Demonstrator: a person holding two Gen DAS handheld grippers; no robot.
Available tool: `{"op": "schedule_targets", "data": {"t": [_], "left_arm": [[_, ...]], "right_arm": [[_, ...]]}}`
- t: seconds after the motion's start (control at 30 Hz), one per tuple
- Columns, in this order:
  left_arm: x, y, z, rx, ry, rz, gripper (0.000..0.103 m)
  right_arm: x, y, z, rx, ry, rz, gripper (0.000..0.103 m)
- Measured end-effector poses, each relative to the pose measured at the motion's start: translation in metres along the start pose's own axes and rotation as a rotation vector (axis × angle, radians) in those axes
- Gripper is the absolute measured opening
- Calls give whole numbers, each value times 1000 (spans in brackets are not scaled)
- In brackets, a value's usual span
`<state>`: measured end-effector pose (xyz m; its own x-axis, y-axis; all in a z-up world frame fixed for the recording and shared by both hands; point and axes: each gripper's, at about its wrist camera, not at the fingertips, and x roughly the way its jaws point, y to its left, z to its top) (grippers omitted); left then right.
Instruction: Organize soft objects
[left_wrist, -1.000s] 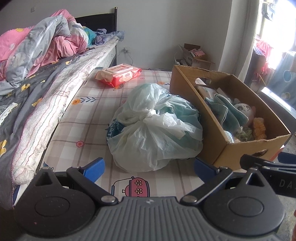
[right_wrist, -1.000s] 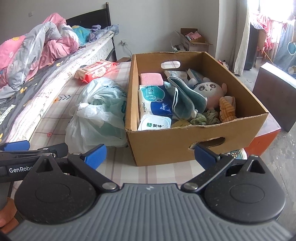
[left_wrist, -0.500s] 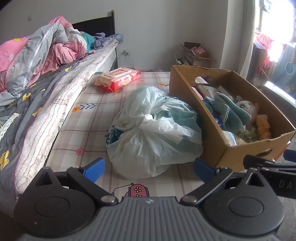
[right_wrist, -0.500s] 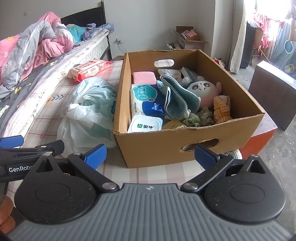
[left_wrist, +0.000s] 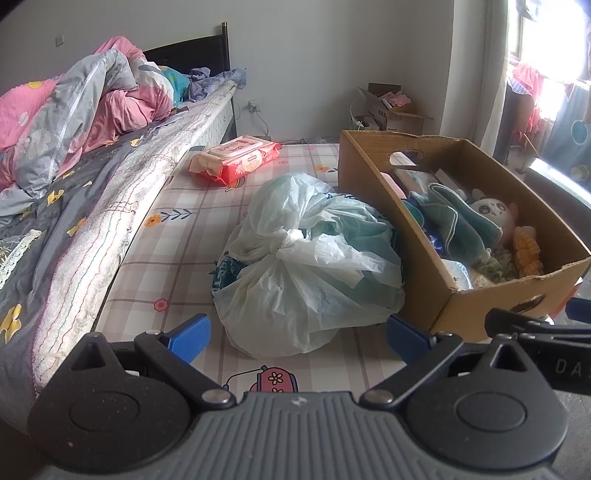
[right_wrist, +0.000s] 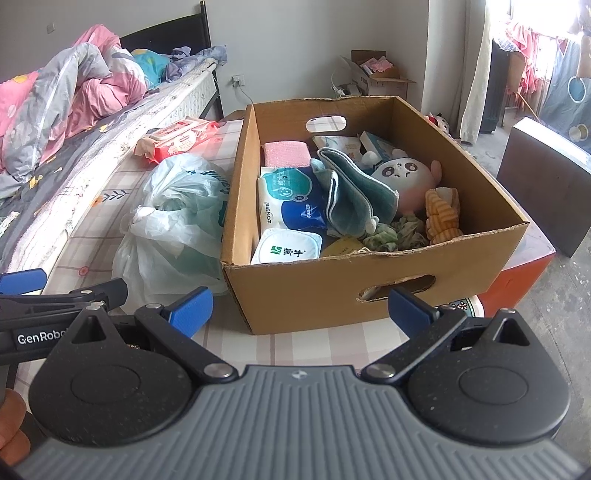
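A knotted pale plastic bag (left_wrist: 310, 266) (right_wrist: 177, 225) of soft items lies on the checked floor mat, left of a cardboard box (left_wrist: 436, 299) (right_wrist: 332, 288). The box holds a panda plush (right_wrist: 406, 177), a teal cloth (right_wrist: 354, 195), tissue packs (right_wrist: 291, 206), a pink sponge (right_wrist: 286, 153) and an orange knit toy (right_wrist: 441, 216). A red wet-wipe pack (left_wrist: 236, 162) (right_wrist: 177, 138) lies farther back on the mat. My left gripper (left_wrist: 297, 334) is open just before the bag, holding nothing. My right gripper (right_wrist: 301, 310) is open in front of the box's near wall, empty.
A bed (left_wrist: 92, 192) with a heaped pink and grey quilt (left_wrist: 92, 107) runs along the left. A small open carton (left_wrist: 388, 110) stands by the far wall. A dark cabinet (right_wrist: 546, 177) stands at the right, with a red block (right_wrist: 524, 269) beside the box.
Both grippers have drawn back and risen slightly, so bag and box sit a little farther off. Both stay open and nothing was taken hold of.
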<state>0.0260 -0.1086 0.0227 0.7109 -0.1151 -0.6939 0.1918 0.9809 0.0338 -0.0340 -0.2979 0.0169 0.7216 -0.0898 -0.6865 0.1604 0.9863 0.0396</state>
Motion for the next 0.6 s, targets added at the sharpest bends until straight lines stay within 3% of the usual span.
{"op": "schedule_targets", "data": {"t": [0.6], "left_arm": [[-1, 1, -2, -3, 11, 2, 100]], "right_arm": [[4, 2, -3, 0, 17, -1, 102]]}}
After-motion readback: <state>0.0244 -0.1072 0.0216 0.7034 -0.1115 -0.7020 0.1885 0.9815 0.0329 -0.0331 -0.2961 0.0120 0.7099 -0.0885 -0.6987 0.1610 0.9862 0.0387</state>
